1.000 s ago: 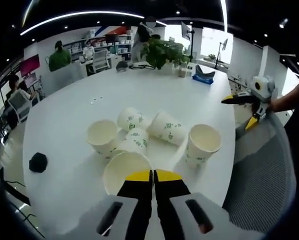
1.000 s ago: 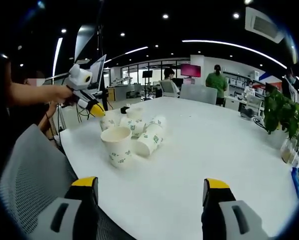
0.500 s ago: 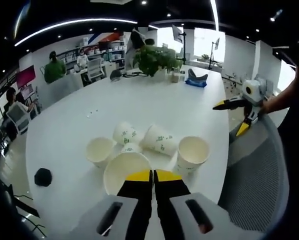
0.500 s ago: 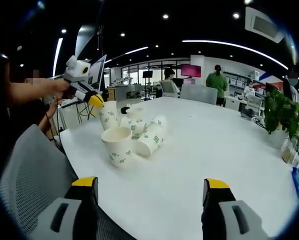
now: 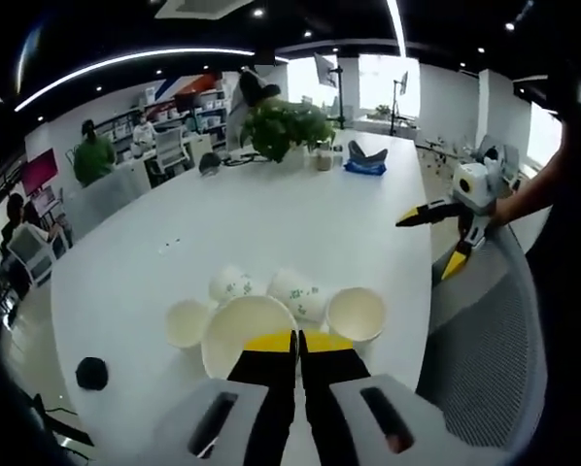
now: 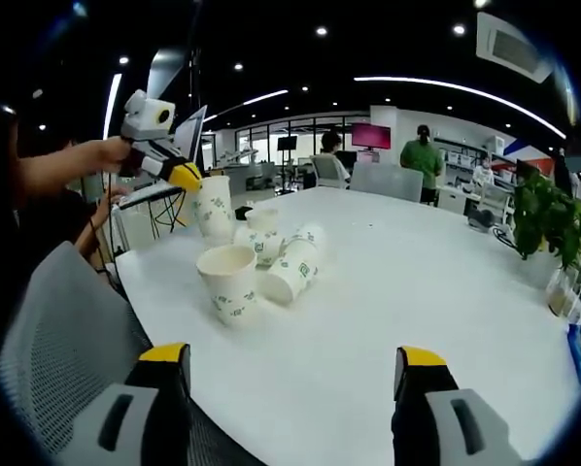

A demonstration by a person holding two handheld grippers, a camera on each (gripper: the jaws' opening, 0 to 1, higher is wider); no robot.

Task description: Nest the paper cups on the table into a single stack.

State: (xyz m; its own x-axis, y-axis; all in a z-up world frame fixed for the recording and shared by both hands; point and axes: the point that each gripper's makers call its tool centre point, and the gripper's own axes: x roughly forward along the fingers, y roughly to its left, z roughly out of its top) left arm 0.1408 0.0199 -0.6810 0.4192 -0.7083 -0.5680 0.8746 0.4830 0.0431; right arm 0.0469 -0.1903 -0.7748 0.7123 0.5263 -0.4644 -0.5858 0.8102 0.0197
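a: what's the biggest thing here?

b: the round white table (image 5: 300, 209), with a grey mesh chair back (image 6: 62, 330) pushed up to its near edge. far off on the table sit a potted plant (image 5: 283, 126) and a blue object (image 5: 364, 165).

a: and the paper cups?

b: clustered near that edge. in the right gripper view one upright cup (image 6: 227, 282) stands nearest the camera, open end up. just behind it a cup on its side (image 6: 292, 270) lies among at least two more with green print (image 6: 261, 233); they sit too close together to tell whether they touch.

a: the grippers?

b: the left gripper (image 5: 296, 341) has its yellow-tipped jaws pressed together on the rim of a lifted cup (image 5: 242, 330), mouth toward the camera. the right gripper view shows that gripper from the side (image 6: 184, 176), held in a hand (image 6: 111, 153), with the cup (image 6: 214, 206) hanging upright from it, above the cluster and clear of the table.

a: and the right one?

b: the right gripper (image 6: 295, 364) has its jaws wide apart, nothing between them, over the table edge. in the left gripper view it shows at the right (image 5: 436, 238), off the table's side.

a: anything small?

b: a black object (image 5: 91, 373) on the table, left of the cups.
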